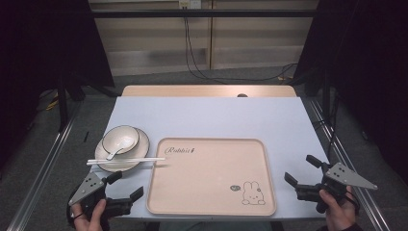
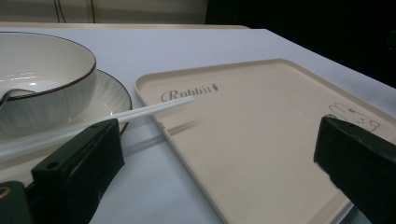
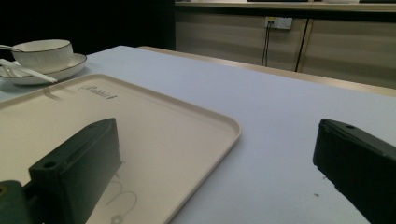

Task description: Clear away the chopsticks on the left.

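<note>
Resting across the plate (image 1: 140, 147) and bowl (image 1: 121, 138), the white chopsticks (image 1: 126, 160) are being faced by the left gripper (image 1: 124, 189), jaws spread and empty. The right gripper (image 1: 299, 175) is being held spread beside the tray (image 1: 202, 173); a low, centred approach is judged best.

Grey floor (image 1: 159, 77), beige panelled wall (image 1: 260, 33), dark curtains (image 1: 43, 43).

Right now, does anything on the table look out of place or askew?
Mostly tidy. The white chopsticks lie across the plate with their tips overhanging the tray's left rim, so they could roll off. A spoon rests in the bowl. No spills or damage.
</note>
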Available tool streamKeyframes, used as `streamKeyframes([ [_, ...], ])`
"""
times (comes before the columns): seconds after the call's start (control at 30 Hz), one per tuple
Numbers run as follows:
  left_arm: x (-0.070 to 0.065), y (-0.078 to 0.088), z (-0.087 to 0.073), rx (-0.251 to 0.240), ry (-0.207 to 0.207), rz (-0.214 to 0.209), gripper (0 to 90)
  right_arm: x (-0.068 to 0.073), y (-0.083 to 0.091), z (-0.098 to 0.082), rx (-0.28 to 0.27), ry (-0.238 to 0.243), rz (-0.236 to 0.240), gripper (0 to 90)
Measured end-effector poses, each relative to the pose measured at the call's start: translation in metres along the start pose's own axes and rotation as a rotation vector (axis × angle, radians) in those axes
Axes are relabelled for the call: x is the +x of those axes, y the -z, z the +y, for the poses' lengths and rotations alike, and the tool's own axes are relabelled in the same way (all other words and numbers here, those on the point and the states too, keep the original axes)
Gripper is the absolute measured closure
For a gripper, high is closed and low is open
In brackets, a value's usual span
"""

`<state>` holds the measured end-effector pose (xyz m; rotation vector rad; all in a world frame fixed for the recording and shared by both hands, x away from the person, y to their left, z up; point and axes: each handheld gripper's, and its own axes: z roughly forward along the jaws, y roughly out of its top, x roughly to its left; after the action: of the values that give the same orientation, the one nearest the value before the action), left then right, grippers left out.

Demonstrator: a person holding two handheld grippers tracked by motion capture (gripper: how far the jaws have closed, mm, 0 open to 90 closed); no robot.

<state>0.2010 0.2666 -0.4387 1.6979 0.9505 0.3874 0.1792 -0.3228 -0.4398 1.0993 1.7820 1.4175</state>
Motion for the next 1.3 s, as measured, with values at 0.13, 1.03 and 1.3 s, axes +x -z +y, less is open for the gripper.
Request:
streamKeyframes([
  [0.13, 0.0, 0.0, 0.0, -0.005, -0.017, 0.012, 1.3, 0.0, 0.0, -0.001, 0.006, 0.005, -0.007, 0.4],
  [1.03, 0.045, 0.033, 0.015, 0.113, -0.129, 0.007, 8.2, 0.003, -0.002, -0.001, 0.006, 0.028, 0.019, 0.5],
  [1.3, 0.074, 0.027, 0.029, 0.175, -0.186, -0.066, 7.7, 0.004, -0.003, -0.001, 0.008, 0.019, 0.016, 0.6],
])
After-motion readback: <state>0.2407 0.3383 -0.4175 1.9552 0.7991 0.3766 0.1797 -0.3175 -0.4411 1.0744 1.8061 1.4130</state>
